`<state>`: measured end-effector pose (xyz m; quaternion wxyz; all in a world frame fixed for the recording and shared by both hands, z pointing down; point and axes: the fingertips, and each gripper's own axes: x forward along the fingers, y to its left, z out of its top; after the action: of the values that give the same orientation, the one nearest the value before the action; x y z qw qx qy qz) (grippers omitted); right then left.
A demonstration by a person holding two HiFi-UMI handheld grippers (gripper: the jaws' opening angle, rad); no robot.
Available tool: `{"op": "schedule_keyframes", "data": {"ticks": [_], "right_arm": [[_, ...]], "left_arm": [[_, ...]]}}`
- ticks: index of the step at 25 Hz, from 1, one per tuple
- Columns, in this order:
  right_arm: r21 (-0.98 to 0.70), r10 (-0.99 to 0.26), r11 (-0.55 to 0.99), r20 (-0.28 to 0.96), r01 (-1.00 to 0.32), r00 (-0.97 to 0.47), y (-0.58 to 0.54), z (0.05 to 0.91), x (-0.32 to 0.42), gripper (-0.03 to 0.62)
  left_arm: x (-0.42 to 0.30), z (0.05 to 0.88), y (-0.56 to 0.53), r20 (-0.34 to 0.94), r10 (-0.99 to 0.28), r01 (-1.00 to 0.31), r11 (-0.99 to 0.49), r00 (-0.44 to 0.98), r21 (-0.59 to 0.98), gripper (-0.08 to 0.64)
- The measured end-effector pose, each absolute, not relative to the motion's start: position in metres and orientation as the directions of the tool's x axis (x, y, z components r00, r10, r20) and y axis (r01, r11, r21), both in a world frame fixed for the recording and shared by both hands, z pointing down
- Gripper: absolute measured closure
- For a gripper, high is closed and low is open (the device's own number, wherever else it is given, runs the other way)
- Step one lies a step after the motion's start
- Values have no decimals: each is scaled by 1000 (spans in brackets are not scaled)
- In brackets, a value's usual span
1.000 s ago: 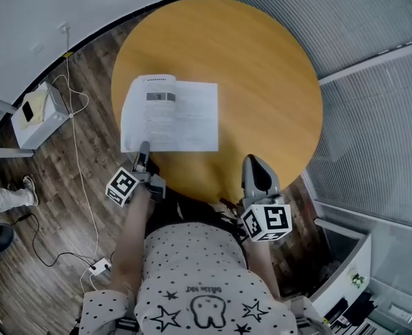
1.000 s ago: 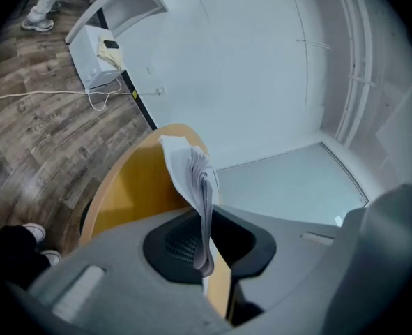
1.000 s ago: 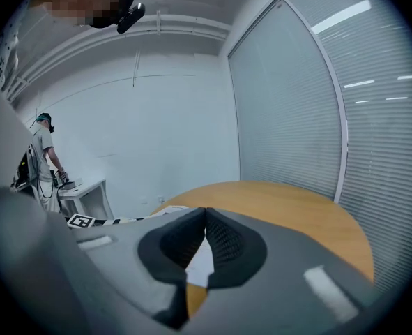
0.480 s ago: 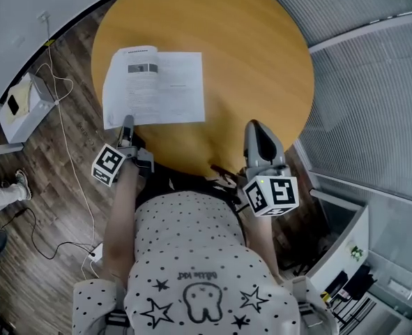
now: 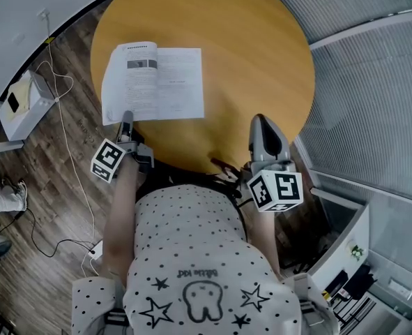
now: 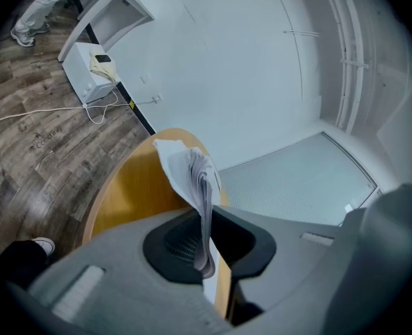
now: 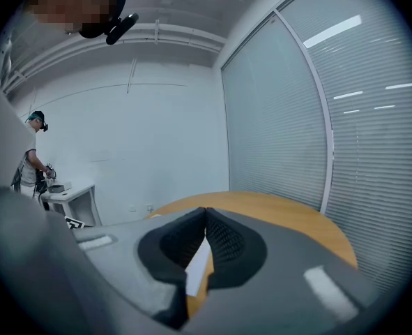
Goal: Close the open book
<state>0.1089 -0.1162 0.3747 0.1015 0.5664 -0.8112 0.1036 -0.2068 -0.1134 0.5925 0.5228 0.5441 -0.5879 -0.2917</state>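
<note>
The book (image 5: 153,82) is lying open on the round tabletop (image 5: 254,54), toward its left side in the head view, with its near-left corner reaching the rim. The left gripper (image 5: 127,119) is sitting at that corner, pointing across the tabletop. Its fingers (image 6: 169,241) are clenching on a thin sheaf of pages (image 6: 195,176). In the left gripper view these pages are running edge-on between the two pads and fanning out beyond them. The right gripper (image 5: 265,125) is hovering over the near-right rim of the tabletop, well apart from the book. Its fingers (image 7: 223,239) are pressing together tip to tip and gripping nothing. A white sliver of the book is showing through the gap beneath them. The person, in a dotted shirt (image 5: 192,257), is standing at the near edge of the tabletop. On the wood floor (image 5: 45,180) to the left, a white box (image 5: 21,107) is standing by the wall, with a cable (image 5: 70,159) trailing from it. In the right gripper view, a second person (image 7: 33,162) is standing at a white desk (image 7: 73,190) in the distance.
</note>
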Motion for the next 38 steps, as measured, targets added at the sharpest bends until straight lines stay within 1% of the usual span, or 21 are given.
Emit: {"op": "schedule_keyframes", "data": {"ticks": [10, 23, 29, 38], "right_arm": [[-65, -898, 334, 282, -940, -338, -122, 378, 115, 588], [-81, -900, 327, 279, -942, -336, -128, 380, 145, 588], [-80, -902, 327, 270, -942, -336, -125, 379, 159, 588], [-91, -907, 320, 257, -943, -333, -120, 382, 182, 588]], "left_arm": [[-202, 587, -116, 303, -943, -395, 229, 136, 890, 525], [-180, 573, -127, 309, -942, -516, 201, 133, 833, 525], [-176, 570, -125, 311, -943, -548, 199, 117, 812, 525], [-163, 563, -127, 317, -942, -643, 178, 107, 745, 525]]}}
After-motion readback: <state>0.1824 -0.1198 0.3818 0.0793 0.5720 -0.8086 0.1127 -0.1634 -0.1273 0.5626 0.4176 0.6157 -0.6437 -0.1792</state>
